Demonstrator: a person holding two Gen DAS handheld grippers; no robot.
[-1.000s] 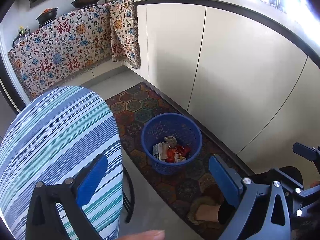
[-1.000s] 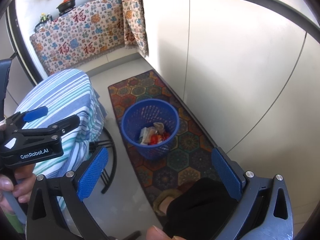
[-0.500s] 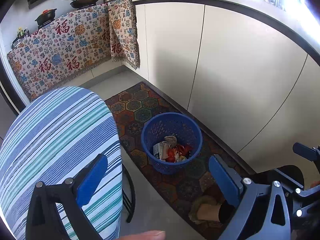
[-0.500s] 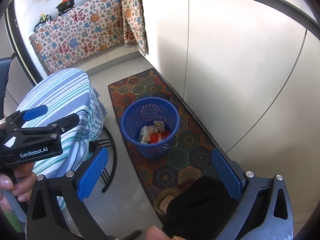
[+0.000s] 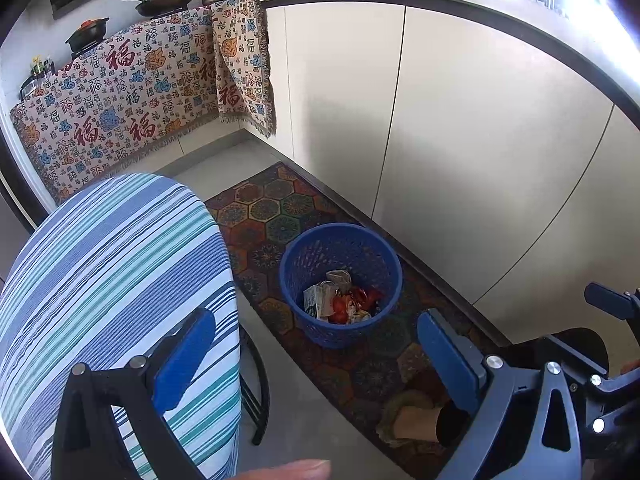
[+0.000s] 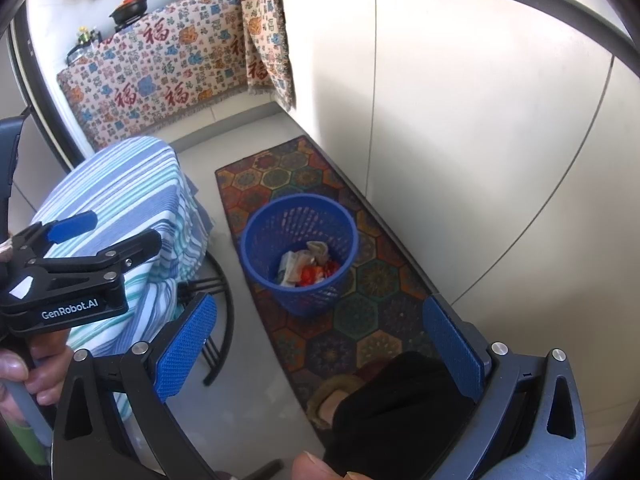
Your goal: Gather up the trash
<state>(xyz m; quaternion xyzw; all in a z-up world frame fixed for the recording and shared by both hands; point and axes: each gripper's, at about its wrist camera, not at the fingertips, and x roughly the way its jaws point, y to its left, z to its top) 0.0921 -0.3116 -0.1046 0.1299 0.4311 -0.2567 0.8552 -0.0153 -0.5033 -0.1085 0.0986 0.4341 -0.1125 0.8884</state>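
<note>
on the patterned floor mat (image 5: 280,216), close to the cream cabinet fronts (image 5: 460,128), stands the blue basket (image 5: 340,280), and the trash (image 5: 340,300) lies at its bottom: crumpled pale paper, a small carton and red wrappers. both views look down on it from above and to the near side. the left gripper (image 5: 316,360) has its blue pads spread wide with nothing between them; the basket shows in the gap, well beyond the tips. the right gripper (image 6: 320,344) is likewise spread and empty, its gap framing the mat and the basket's near wall. in the right wrist view the left gripper appears from the side at the left edge, held by a hand (image 6: 24,372), over the striped cloth (image 6: 120,200) that covers a round-topped table beside the mat. a foot in a slipper (image 6: 332,396) rests on the near end of the mat, under a black trouser leg.

compared with a second ago almost nothing differs: the basket sits in the same spot in both views, the trash inside is arranged as before, and both sets of pads keep the same spread. only a very slight drift of the left view shows.

on the far counter, pans sit above a draped patterned cloth (image 5: 120,92).
</note>
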